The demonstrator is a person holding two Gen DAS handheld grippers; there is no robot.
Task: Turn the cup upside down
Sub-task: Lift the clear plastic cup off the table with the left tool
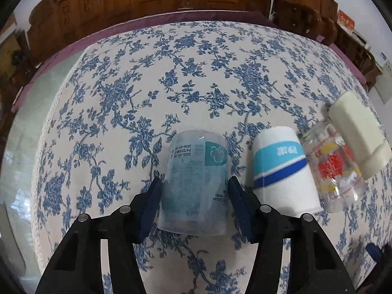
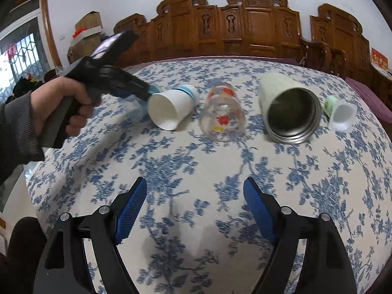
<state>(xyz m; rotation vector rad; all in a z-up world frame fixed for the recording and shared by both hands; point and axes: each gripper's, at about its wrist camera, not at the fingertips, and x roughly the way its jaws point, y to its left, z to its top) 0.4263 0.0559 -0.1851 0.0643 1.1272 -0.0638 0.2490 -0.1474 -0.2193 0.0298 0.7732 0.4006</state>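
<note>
A clear plastic cup [image 1: 196,183] with a teal flower label and upside-down print sits between the blue pads of my left gripper [image 1: 194,193]; the pads stand at its sides, and I cannot tell whether they press on it. In the right wrist view the left gripper [image 2: 147,93] reaches to the far left of the row, and that cup shows only as a blur [image 2: 136,111]. My right gripper [image 2: 196,210] is open and empty above the floral tablecloth [image 2: 196,161].
Lying on their sides in a row: a white paper cup with blue bands [image 2: 171,106] [image 1: 281,169], a clear glass with red and yellow print [image 2: 221,114] [image 1: 335,169], a cream steel-lined tumbler [image 2: 289,112] [image 1: 357,132], a small green-and-white cup [image 2: 340,112]. Carved wooden furniture stands behind.
</note>
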